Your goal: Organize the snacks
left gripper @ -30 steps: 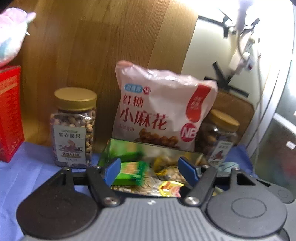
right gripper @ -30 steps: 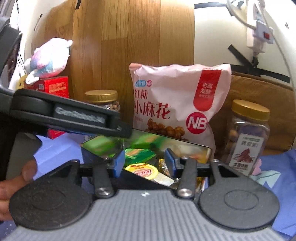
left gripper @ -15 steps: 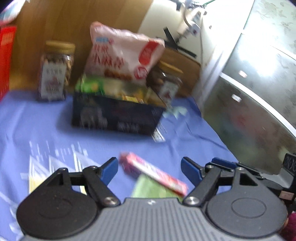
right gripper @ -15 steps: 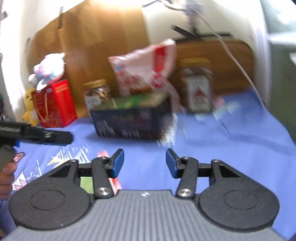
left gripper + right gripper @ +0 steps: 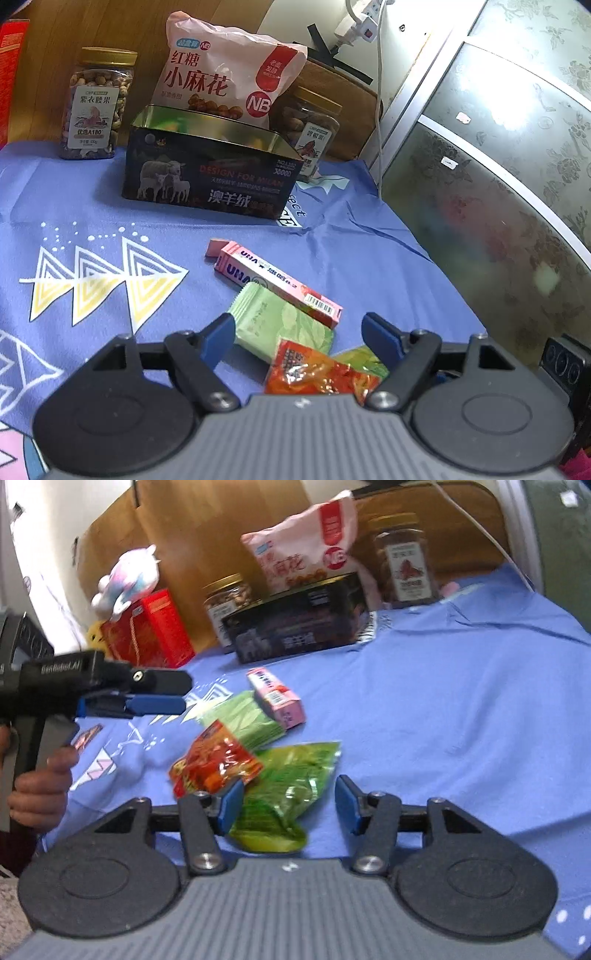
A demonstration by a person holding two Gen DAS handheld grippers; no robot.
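Several loose snacks lie on the blue cloth: a pink UHA box [image 5: 280,284] [image 5: 275,698], a pale green packet [image 5: 280,325] [image 5: 245,720], a red-orange packet [image 5: 317,373] [image 5: 214,762] and a bright green bag [image 5: 291,786] [image 5: 364,360]. A dark tin box [image 5: 210,181] [image 5: 295,627] with an open top stands behind them. My left gripper [image 5: 299,339] is open and empty, just above the pale green and red packets. My right gripper [image 5: 288,805] is open and empty, its fingers straddling the bright green bag.
A pink snack bag [image 5: 229,77] leans behind the tin, with a nut jar on each side [image 5: 98,107] [image 5: 312,125]. A red carton [image 5: 147,631] and plush toy [image 5: 125,576] stand far left. A cabinet [image 5: 498,184] borders the right edge.
Both grippers have pulled back from over the tin and dropped low over the loose snacks at the front of the cloth. Both stay open and empty.
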